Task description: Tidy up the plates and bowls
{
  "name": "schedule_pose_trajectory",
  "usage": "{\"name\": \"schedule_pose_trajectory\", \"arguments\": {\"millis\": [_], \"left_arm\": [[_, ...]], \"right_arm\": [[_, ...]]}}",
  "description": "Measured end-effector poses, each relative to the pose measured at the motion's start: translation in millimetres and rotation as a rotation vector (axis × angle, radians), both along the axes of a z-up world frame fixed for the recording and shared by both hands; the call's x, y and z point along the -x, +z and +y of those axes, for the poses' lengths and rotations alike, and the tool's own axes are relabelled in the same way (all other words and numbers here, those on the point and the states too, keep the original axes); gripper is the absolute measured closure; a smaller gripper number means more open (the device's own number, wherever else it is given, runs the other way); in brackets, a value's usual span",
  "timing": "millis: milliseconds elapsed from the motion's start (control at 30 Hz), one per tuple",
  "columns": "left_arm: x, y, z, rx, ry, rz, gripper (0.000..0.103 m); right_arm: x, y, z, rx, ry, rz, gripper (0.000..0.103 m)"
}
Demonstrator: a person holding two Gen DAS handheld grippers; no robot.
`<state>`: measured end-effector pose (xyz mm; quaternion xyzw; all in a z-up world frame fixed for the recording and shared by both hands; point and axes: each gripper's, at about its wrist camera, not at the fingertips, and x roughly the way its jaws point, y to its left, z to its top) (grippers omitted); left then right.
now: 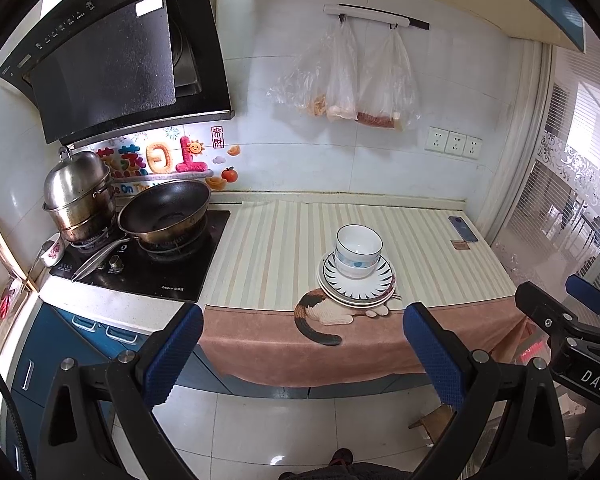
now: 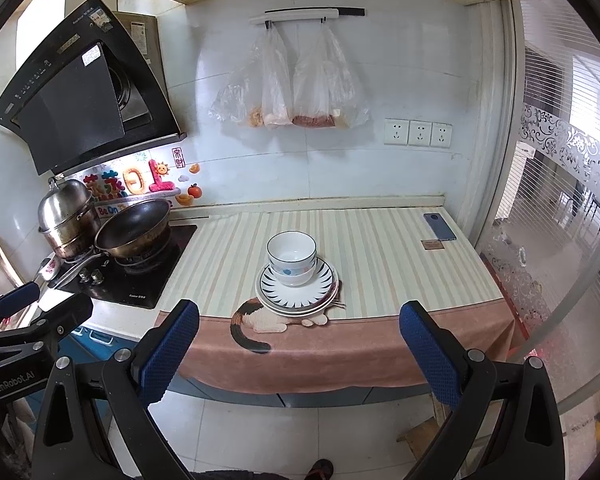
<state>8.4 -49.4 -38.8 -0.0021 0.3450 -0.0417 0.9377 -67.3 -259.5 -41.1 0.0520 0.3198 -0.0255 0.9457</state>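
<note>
Kitchen counter seen from both wrist cameras. The striped mat (image 1: 284, 248) serves as the landmark: it covers the counter, and its pink border with a cat figure (image 1: 324, 314) hangs over the front edge.

Crockery: one stack stands on the mat near its front edge, just above the cat figure. The stack consists of two bowls (image 1: 358, 250) (image 2: 292, 258), nested one inside the other, resting on a pile of plates (image 1: 356, 290) (image 2: 296, 290). The top plate has a dark rayed rim; at least two plain rims show beneath it, but the exact count cannot be told.

Tools: the left gripper (image 1: 306, 356) hangs in front of the mat, over the floor, its two blue-padded fingers (image 1: 172, 356) spread wide with nothing between them. The right gripper (image 2: 300, 354) hangs likewise, fingers (image 2: 168, 350) wide apart and empty. Both are well apart from the stack.

Left of the mat: one hob (image 1: 148, 264) bearing one dark wok (image 1: 164, 212) and one lidded steel steamer pot (image 1: 78, 196), under one range hood (image 1: 112, 64).

On the mat's far right corner: one phone (image 1: 463, 229).

On the wall behind the mat: three sockets (image 1: 454, 143) in a row, and clear plastic bags (image 1: 348, 76) hanging from one rail (image 1: 376, 16).
</note>
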Motion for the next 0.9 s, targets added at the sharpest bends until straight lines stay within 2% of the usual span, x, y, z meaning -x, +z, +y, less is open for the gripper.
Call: {"name": "schedule_pose_trajectory", "arguments": {"millis": [900], "left_arm": [[-4.3, -0.8, 3.5, -0.004, -0.009, 0.003, 0.000]], "right_arm": [[-5.6, -6.7, -4.2, 0.005, -0.006, 0.005, 0.001]]}}
